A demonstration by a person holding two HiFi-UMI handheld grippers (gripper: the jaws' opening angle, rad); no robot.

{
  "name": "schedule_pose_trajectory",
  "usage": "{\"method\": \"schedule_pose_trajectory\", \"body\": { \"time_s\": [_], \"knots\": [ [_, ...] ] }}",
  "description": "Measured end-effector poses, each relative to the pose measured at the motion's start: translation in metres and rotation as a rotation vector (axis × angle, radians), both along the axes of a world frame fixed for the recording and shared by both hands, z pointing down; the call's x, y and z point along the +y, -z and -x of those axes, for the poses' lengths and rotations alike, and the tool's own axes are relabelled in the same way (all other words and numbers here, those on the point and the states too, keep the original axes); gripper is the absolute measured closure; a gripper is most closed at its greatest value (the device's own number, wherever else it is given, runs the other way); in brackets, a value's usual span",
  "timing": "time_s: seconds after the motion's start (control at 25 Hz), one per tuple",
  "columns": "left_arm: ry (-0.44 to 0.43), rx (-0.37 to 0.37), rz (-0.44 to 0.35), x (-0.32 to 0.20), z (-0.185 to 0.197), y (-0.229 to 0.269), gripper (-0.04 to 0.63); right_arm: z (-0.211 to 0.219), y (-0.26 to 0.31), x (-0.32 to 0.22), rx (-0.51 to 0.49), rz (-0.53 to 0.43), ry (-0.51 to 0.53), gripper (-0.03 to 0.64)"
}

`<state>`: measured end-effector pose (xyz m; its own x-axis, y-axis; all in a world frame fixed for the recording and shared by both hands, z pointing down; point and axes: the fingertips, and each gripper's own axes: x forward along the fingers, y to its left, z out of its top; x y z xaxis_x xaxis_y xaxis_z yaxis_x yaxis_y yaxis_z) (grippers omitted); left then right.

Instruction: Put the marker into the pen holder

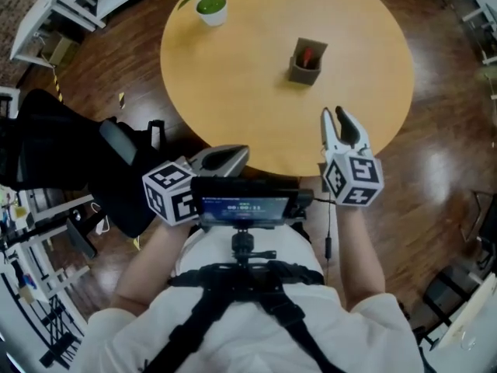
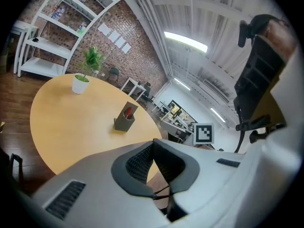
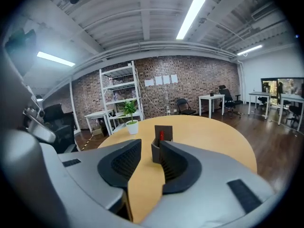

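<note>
Round wooden table [image 1: 233, 92] is taking up most of the floor in front of the person. A black office chair [image 1: 70, 150] is sitting off the table's near-left edge.

The person is standing at the near edge, holding both tongs low by the chest rig, where a small screen [image 1: 245, 205] is glowing.

Left gripper [image 1: 233, 155] is hanging just over the table rim, lying roughly sideways. In the left gripper view its jaws are meeting at the tips: closed, nothing in them.

Right gripper [image 1: 334, 116] is pointing away across the tabletop towards the pen holder. Its jaws are standing apart with only bare table between the pads. It's empty, and well short of the holder.

White pot with a green plant [image 1: 211, 6] is sitting at the far-left edge of the table.

Grey pen holder [image 1: 306, 62] is standing upright, right of the table's centre, well apart from the plant.

Red marker [image 1: 308, 55] is already sitting inside the holder, its top just showing at the opening.
</note>
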<state>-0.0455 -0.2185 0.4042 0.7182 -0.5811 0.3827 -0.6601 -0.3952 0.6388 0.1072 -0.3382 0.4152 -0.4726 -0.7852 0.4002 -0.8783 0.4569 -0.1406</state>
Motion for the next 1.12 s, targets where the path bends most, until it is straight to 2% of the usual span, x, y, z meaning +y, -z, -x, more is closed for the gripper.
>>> {"method": "schedule_pose_trajectory", "body": {
  "time_s": [0.36, 0.68, 1.12],
  "knots": [
    [-0.055, 0.007, -0.018, 0.004, -0.012, 0.002, 0.6, -0.02, 0.004, 0.06, -0.008, 0.037, -0.066, 0.506],
    [-0.097, 0.011, -0.036, 0.007, -0.016, 0.006, 0.6, -0.026, 0.005, 0.07, 0.024, 0.038, -0.104, 0.506],
    [-0.14, 0.02, -0.041, 0.015, -0.001, 0.005, 0.6, -0.003, 0.013, 0.083, 0.019, 0.047, -0.136, 0.506]
  ]
}}
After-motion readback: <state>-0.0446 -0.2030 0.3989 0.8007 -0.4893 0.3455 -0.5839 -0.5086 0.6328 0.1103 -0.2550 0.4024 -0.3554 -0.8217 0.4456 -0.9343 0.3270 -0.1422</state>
